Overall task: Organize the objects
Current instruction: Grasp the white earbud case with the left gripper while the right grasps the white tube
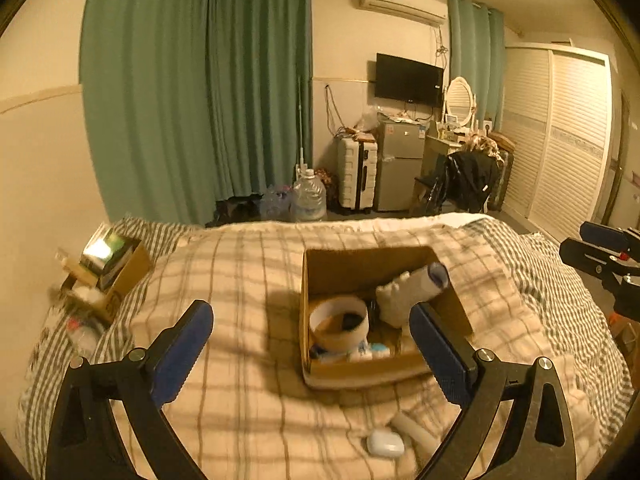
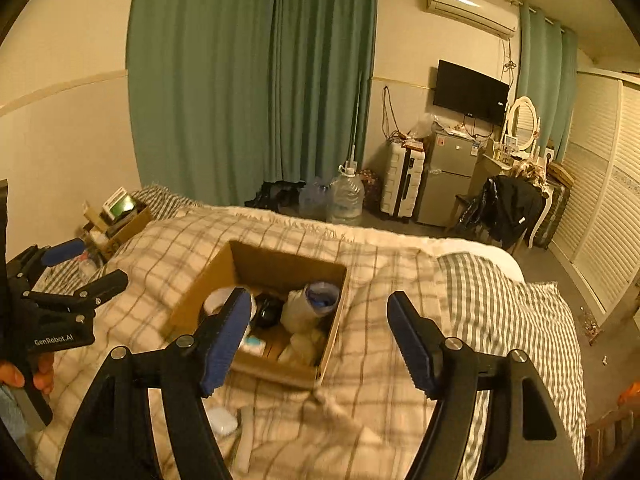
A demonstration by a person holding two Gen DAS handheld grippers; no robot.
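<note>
Cardboard box [image 1: 384, 372] — tape roll [image 1: 339, 328], white bundle [image 1: 404, 292] inside — both claws [image 1: 312, 352] [image 2: 320, 336] released, empty.

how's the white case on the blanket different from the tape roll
The white case lies loose on the blanket, outside the cardboard box; the tape roll sits inside it. The case is a small, solid pebble shape; the roll is a larger brown open ring. Neither is held.

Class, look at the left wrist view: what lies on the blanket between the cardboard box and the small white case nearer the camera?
Only bare plaid blanket separates the cardboard box from the white case, as the left wrist view shows.
</note>
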